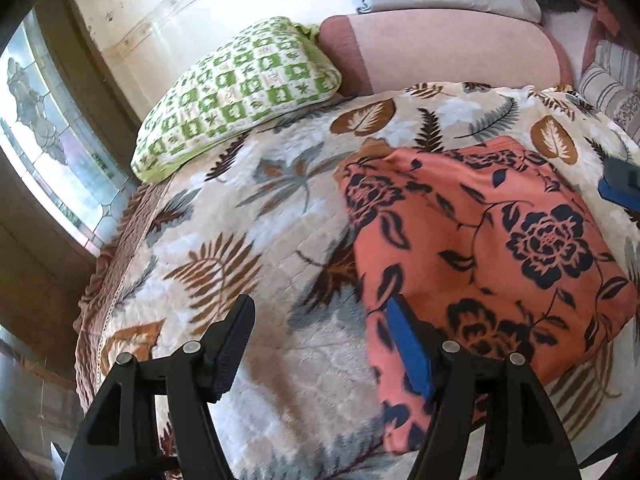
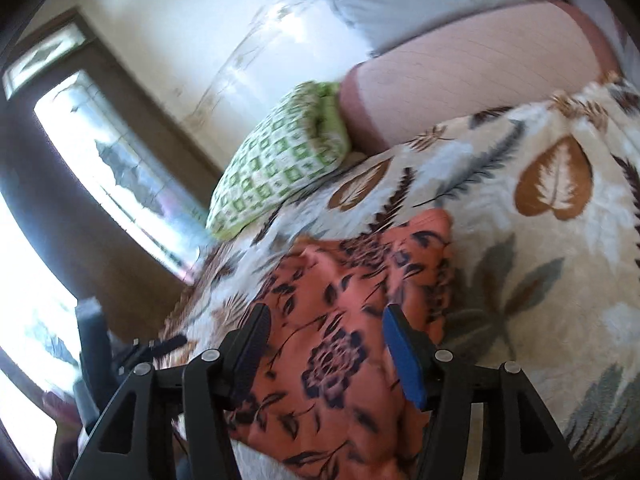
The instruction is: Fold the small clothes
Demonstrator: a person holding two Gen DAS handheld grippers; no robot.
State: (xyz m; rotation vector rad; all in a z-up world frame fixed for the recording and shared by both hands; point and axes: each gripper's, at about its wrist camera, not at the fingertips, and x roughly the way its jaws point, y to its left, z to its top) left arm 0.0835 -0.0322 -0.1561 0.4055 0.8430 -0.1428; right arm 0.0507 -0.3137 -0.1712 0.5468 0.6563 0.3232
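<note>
Left claw (image 1: 320, 336) spread and empty, right claw (image 2: 326, 340) spread above coral floral garment (image 1: 480, 240), leaf-print bedspread (image 1: 240, 220), green pillow (image 1: 240, 92), window (image 1: 44, 152)

You have open blanket (image 1: 280, 240) to the left of the folded orange garment (image 1: 500, 240), clear out to the bed's left edge. Toward the head edge, the green patterned pillow (image 1: 240, 92) and the pink bolster (image 1: 440, 52) block your way. Your other gripper (image 1: 622, 184) stands just beside the garment's right side.

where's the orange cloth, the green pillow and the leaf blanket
orange cloth (image 1: 500, 240) left wrist view, on its big flower
green pillow (image 1: 240, 92) left wrist view, middle of its top
leaf blanket (image 2: 552, 176) right wrist view, on a brown leaf
</note>
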